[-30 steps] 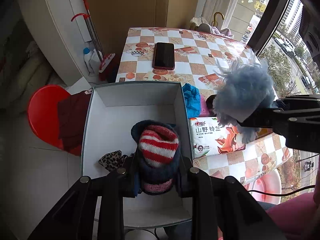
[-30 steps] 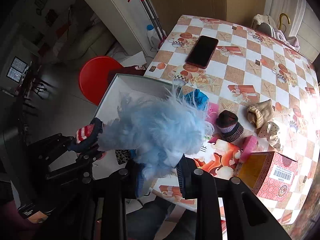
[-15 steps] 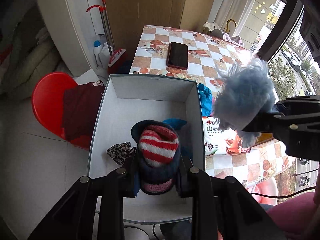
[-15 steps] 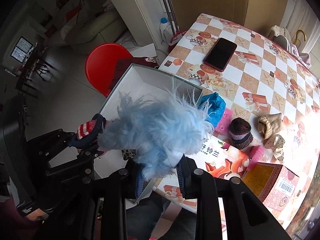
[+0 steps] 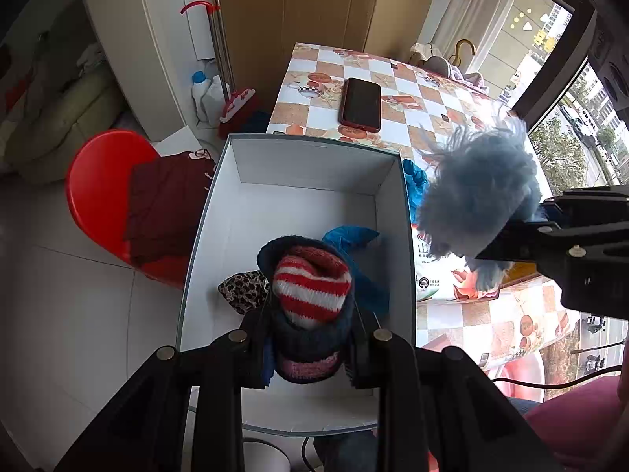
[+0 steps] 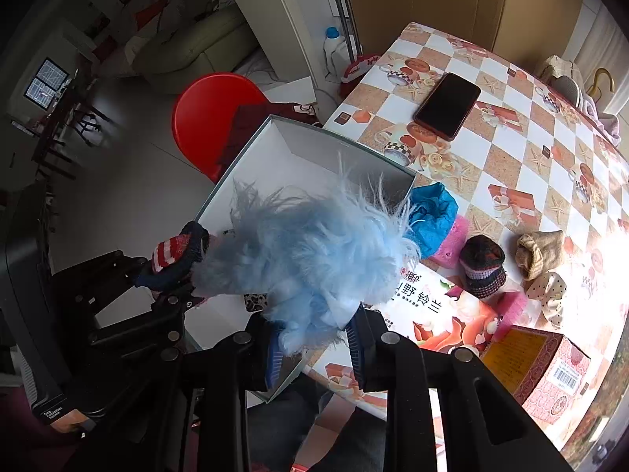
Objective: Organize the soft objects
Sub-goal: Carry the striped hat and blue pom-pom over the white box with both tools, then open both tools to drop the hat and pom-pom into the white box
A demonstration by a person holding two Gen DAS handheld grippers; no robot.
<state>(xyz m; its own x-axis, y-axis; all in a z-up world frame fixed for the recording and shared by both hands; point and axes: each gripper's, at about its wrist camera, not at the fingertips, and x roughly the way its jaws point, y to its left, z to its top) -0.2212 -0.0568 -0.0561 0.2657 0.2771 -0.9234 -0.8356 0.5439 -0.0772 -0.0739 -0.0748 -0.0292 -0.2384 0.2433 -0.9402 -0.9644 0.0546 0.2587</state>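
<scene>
Your white box (image 5: 306,181) fills the middle of the left view, so lower both loads well inside its walls before letting go. Left gripper (image 5: 310,338) jaws pinch the striped sock bundle (image 5: 310,291) over the box; right gripper (image 6: 316,338) jaws pinch the blue fluffy ball (image 6: 314,251), center frame. Only the right view shows more socks (image 6: 481,265) waiting on the desk (image 6: 511,149).

Place: a lived-in home, a dining corner by a window.
Surface (image 5: 428,94): wearing a checked oilcloth printed with cups and gifts; a phone (image 5: 360,103) is lying on it.
Cleaning gear: a mop (image 5: 220,59) and detergent bottles (image 5: 206,92) are standing against the wall.
Seating: a red plastic stool (image 5: 98,188) is standing on tiled floor; a pale sofa (image 6: 188,45) is showing beyond.
</scene>
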